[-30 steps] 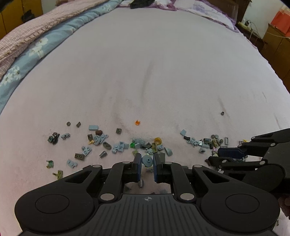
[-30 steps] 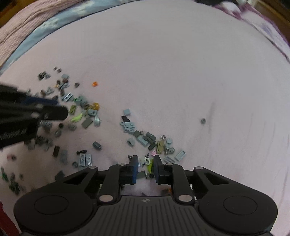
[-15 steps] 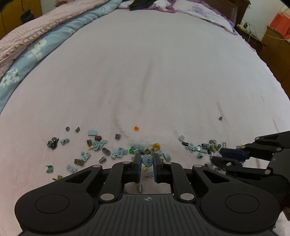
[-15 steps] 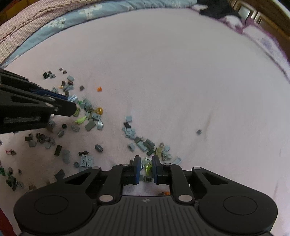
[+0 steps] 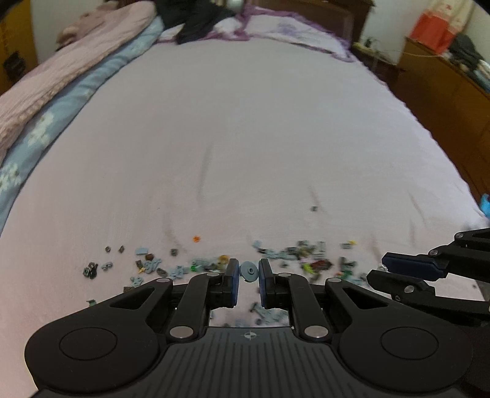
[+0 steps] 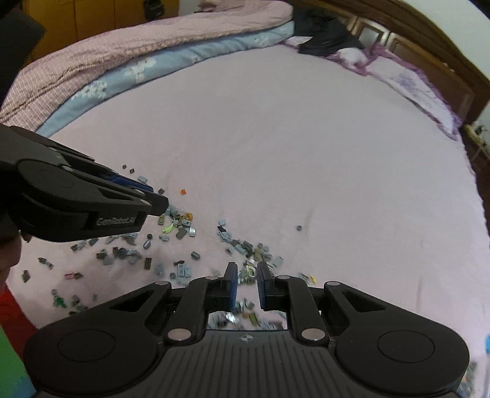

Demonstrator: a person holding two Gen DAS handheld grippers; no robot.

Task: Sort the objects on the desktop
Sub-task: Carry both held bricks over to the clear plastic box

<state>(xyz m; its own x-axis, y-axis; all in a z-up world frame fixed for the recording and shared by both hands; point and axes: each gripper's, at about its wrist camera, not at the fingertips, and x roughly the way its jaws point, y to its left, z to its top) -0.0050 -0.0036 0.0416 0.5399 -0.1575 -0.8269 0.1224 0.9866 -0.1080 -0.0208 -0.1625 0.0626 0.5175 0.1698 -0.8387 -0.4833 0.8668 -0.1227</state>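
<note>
Small grey, blue-grey and green building pieces (image 5: 183, 269) lie scattered along the near part of a pink bed sheet (image 5: 245, 137). My left gripper (image 5: 247, 269) hangs above them, shut on a round blue-grey disc (image 5: 248, 272). In the right wrist view the left gripper (image 6: 159, 196) reaches in from the left over the pieces (image 6: 177, 220). My right gripper (image 6: 247, 271) is shut on a small pale ring-shaped piece with lime green (image 6: 249, 272), lifted over its own cluster (image 6: 245, 245). The left wrist view shows the right gripper (image 5: 377, 268) at the right edge.
An orange piece (image 5: 196, 238) and a lone grey piece (image 5: 313, 209) lie apart from the clusters. Folded pink and blue quilts (image 5: 46, 101) run along the left side. Pillows (image 5: 275, 30) and a dark garment (image 5: 196, 21) lie at the far end, with a wooden cabinet (image 5: 444, 85) to the right.
Both grippers have risen off the sheet with their pieces, and more of the bed shows. The right jaws narrowed onto the pale piece. The disc stays in the left jaws.
</note>
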